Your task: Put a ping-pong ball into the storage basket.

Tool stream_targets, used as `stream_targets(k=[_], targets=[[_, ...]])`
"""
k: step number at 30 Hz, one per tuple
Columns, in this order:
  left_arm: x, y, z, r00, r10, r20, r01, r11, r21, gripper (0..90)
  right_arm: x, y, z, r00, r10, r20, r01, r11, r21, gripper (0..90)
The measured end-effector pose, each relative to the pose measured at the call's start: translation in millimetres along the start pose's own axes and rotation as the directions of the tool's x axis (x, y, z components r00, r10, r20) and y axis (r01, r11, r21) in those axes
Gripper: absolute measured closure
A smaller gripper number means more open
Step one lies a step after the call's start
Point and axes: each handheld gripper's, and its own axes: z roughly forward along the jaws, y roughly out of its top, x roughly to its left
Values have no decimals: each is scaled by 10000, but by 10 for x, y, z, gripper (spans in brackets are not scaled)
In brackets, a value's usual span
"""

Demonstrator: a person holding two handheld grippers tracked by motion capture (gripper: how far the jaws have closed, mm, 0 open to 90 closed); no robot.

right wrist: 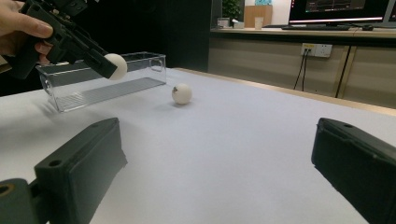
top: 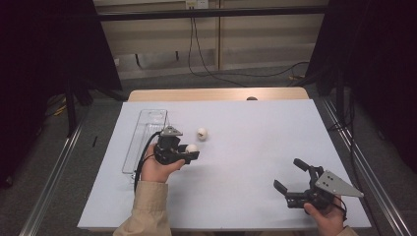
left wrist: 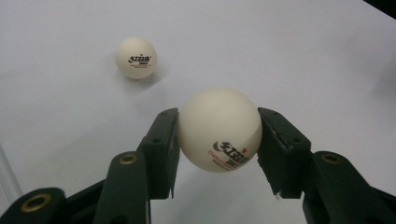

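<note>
My left gripper (top: 191,151) is shut on a white ping-pong ball (left wrist: 219,129) with a printed logo, held a little above the white table sheet; the same ball (right wrist: 116,66) shows at that gripper's tip in the right gripper view. A second white ball (top: 202,133) rests on the sheet just beyond it, also seen as the loose ball (left wrist: 136,58) and the far ball (right wrist: 181,93). Left of the left hand lies a clear plastic tray (top: 145,139). My right gripper (top: 291,174) stands open near the front right, nothing between its jaws.
The white sheet (top: 255,147) covers most of the table, with a wooden edge (top: 216,94) at the back. Metal rails (top: 54,167) run along both sides. Cables hang on the wall behind. A small dark object (top: 252,98) sits at the back edge.
</note>
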Motion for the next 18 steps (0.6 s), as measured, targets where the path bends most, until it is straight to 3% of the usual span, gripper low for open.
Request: stream_targets(k=[18], targets=[[51, -11, -61, 9997, -188, -140, 186, 9998, -118, 511, 1, 0, -1, 10000, 4, -8, -4, 10000, -2, 16]])
